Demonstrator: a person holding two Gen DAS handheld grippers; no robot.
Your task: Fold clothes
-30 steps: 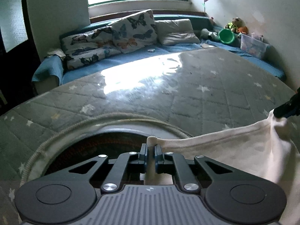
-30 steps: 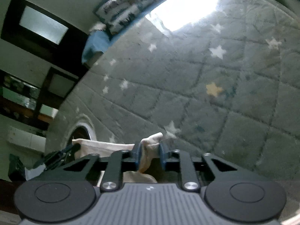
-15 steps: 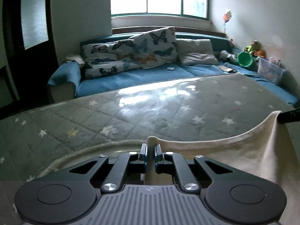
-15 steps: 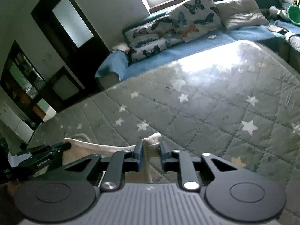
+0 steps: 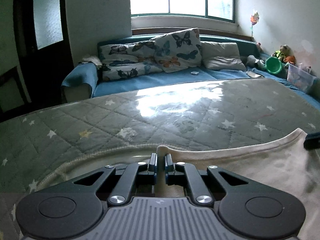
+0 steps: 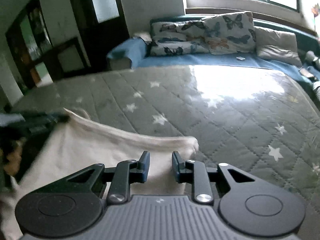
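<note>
A cream garment (image 5: 250,166) hangs spread between the two grippers over a grey quilted star-print mat (image 5: 180,116). My left gripper (image 5: 161,157) is shut on the garment's top edge, and a small fold pokes up between its pads. The right gripper's tip (image 5: 312,142) shows at that view's right edge, beside the garment's far corner. In the right wrist view my right gripper (image 6: 161,165) stands open, its jaws well apart. The cream garment (image 6: 96,140) lies just behind and below them, its corner loose. The left gripper (image 6: 38,120) is blurred at the left.
A blue sofa (image 5: 160,80) with butterfly cushions (image 5: 176,50) runs along the mat's far side under a window. A green bucket (image 5: 274,65) and a plastic box (image 5: 300,78) sit at the far right. A dark door (image 5: 40,46) is at the left. A rope-edged round rim (image 5: 84,156) curves below the left gripper.
The right gripper has opened and let go of the garment's corner. Both cameras have tilted up from the mat toward the sofa. The left gripper stays shut on the garment's edge.
</note>
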